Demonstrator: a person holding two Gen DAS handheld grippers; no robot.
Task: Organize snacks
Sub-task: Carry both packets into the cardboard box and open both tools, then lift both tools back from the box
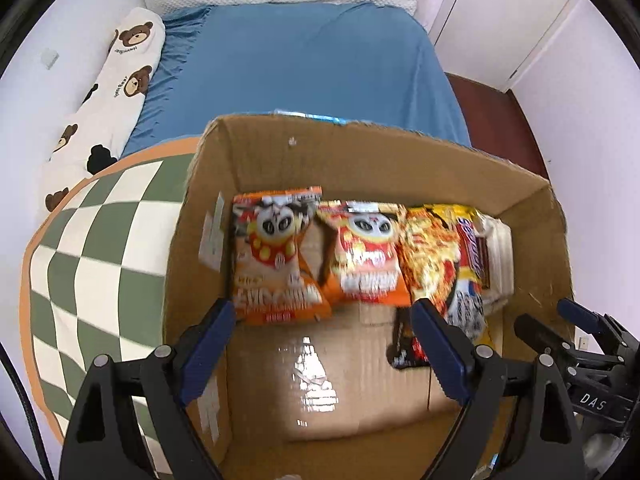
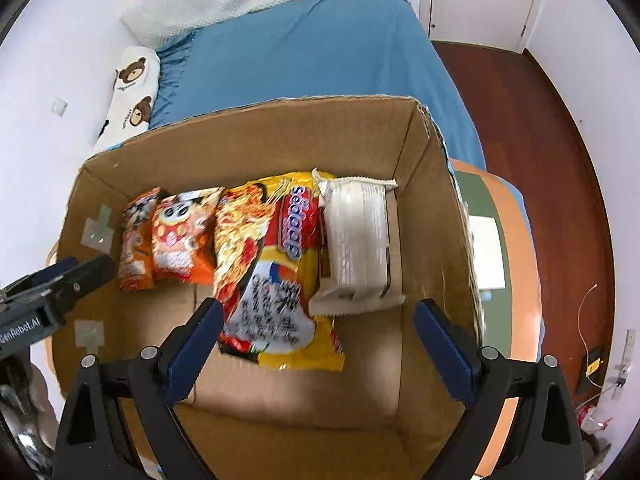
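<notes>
Snacks lay in a row along the far wall of your cardboard box (image 2: 248, 136): two orange packets (image 1: 280, 256), a yellow noodle pack (image 2: 280, 264), a white pack (image 2: 356, 236). Your left gripper (image 1: 324, 344) and right gripper (image 2: 320, 340) hung wide apart, empty. Checkered bedding (image 1: 96, 248) flanked the box; labels were blurred.

Four packs in a row inside the box (image 2: 248, 136) on the bed (image 2: 304, 52) — noodles (image 2: 272, 264) between snacks (image 2: 180, 240) and wafers (image 2: 356, 240).
</notes>
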